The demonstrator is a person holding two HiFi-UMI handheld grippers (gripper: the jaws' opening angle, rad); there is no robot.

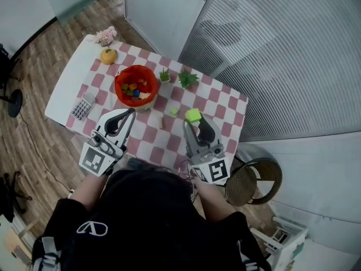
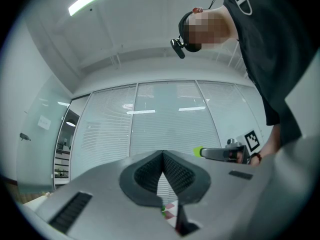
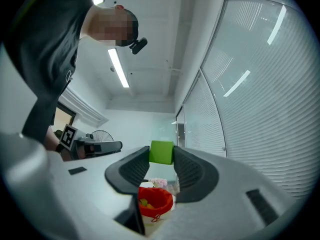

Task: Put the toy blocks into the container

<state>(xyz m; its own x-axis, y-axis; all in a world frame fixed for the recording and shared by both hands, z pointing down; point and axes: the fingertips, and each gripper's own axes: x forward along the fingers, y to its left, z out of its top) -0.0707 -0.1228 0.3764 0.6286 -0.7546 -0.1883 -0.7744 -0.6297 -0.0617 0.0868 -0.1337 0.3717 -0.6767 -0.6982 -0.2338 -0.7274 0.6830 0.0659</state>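
1. The left gripper (image 1: 131,112) has its jaws closed tip to tip with nothing between them. It hangs on the near side of the container. I judge it is parked there to leave the way clear for the other gripper.
2. The red container (image 1: 118,86) sits just ahead of the left gripper's tips, and ahead and to the left of the right gripper. There is one container. It holds several coloured blocks, too jumbled to count.
3. Two loose pieces lie on the checked cloth (image 1: 149,134) between the grippers. One is a small pale green block (image 1: 174,112), just left of the right gripper's tips. The other is a tan piece (image 1: 163,123), a little nearer the person. It is probably a block, but it is too small to be sure.
4. The right gripper (image 1: 195,121) is clamped narrowly on one bright green block (image 3: 161,152), pinched at the very tips. That hold seems meant to let the block drop cleanly. In the right gripper view the container shows below the jaws, so this looks like a carry toward it.
5. Beyond the right gripper's tips stand two small potted plants (image 1: 187,79).
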